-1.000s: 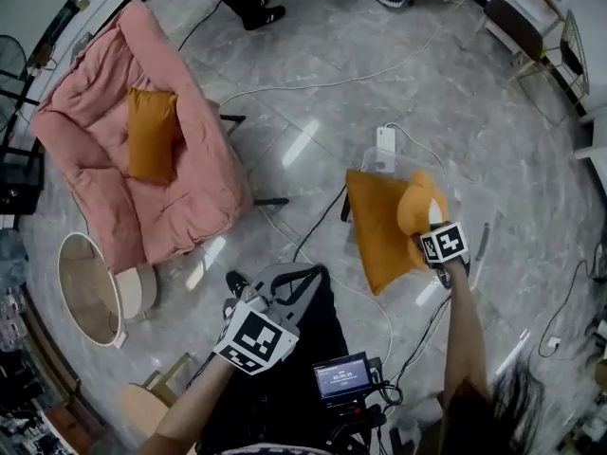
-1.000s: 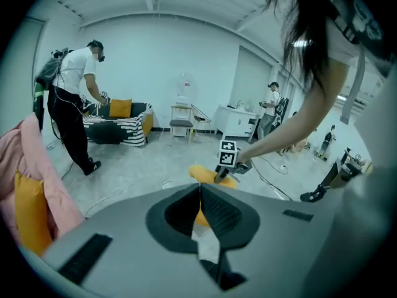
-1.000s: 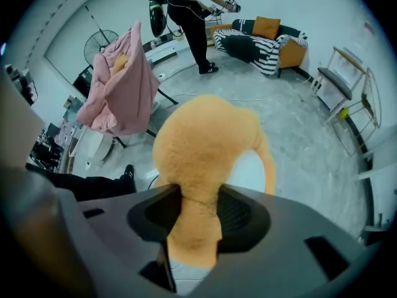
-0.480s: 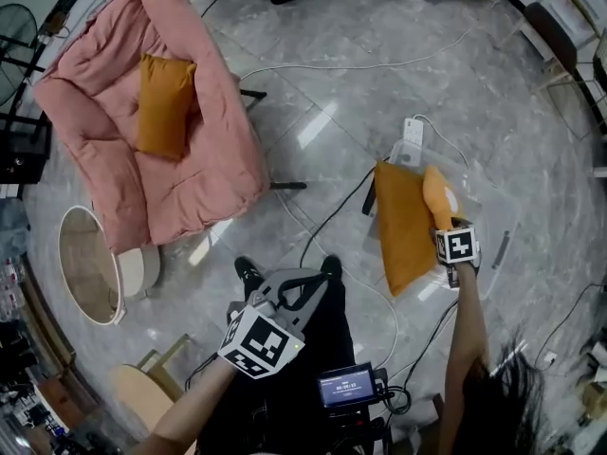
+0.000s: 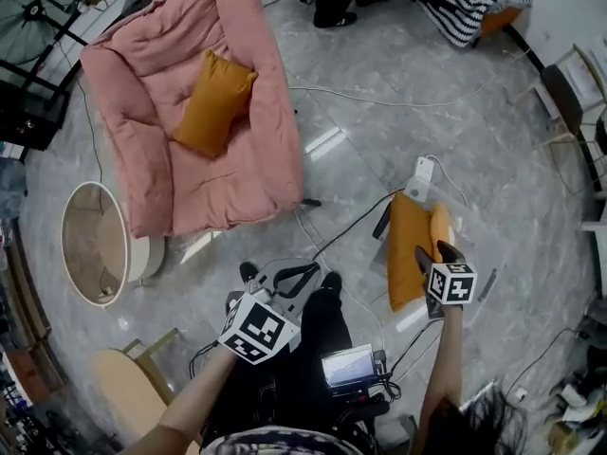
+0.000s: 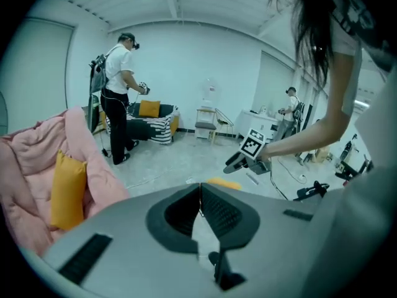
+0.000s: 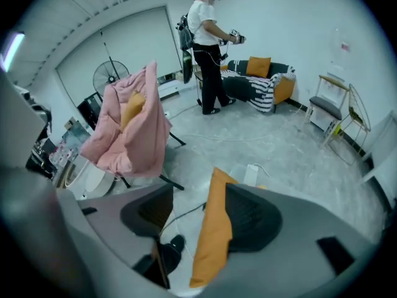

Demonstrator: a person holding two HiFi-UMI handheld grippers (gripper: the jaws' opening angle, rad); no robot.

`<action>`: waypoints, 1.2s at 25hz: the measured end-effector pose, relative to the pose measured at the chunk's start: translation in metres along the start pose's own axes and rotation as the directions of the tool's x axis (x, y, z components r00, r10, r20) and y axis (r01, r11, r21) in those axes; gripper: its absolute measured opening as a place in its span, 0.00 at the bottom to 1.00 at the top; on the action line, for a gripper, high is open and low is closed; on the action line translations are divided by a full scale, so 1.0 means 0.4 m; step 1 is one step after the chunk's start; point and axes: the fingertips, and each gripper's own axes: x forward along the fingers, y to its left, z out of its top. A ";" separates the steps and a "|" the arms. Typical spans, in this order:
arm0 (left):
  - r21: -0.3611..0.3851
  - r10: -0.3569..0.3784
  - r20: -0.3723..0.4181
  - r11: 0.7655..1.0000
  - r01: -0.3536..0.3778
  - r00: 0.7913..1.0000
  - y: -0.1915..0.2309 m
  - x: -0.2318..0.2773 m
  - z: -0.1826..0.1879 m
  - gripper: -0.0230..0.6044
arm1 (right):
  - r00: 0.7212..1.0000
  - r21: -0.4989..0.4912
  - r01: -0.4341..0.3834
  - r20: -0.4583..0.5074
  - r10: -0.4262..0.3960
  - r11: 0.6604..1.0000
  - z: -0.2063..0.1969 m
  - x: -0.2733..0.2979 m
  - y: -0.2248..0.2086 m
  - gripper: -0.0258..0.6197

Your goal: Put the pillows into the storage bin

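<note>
Two orange pillows (image 5: 410, 249) stand on edge in the clear storage bin (image 5: 479, 254) on the floor at the right. My right gripper (image 5: 429, 259) hovers over them, open. One pillow (image 7: 214, 228) rises between its jaws, resting against the right-hand jaw with a gap to the other. A third orange pillow (image 5: 213, 102) leans on the pink cushioned chair (image 5: 171, 173) at the far left, also seen as the pillow (image 6: 67, 191) in the left gripper view. My left gripper (image 5: 285, 281) is shut and empty, held low in front of my legs.
A white power strip (image 5: 422, 171) and cables lie on the floor by the bin. A round white basket (image 5: 95, 245) and a wooden stool (image 5: 128, 396) stand at the left. A person (image 7: 208, 48) stands far off near a striped sofa; chairs (image 5: 579, 83) line the right.
My right gripper's jaws have opened off the bunched pillow, which now stands flat beside the other in the bin. The head view has swung, so the chair shows more centrally.
</note>
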 end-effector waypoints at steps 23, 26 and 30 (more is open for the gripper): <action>-0.178 0.296 0.132 0.946 -0.271 0.946 0.440 -0.619 -0.195 0.06 | 0.913 -0.295 -0.271 0.223 0.342 0.916 0.487 -0.163 1.023 0.41; -0.203 0.333 0.159 0.932 -0.299 0.930 0.481 -0.685 -0.218 0.06 | 0.902 -0.332 -0.292 0.216 0.374 0.897 0.508 -0.147 1.128 0.41; -0.228 0.372 0.184 0.916 -0.329 0.910 0.522 -0.759 -0.249 0.06 | 0.888 -0.377 -0.323 0.195 0.415 0.868 0.525 -0.127 1.253 0.40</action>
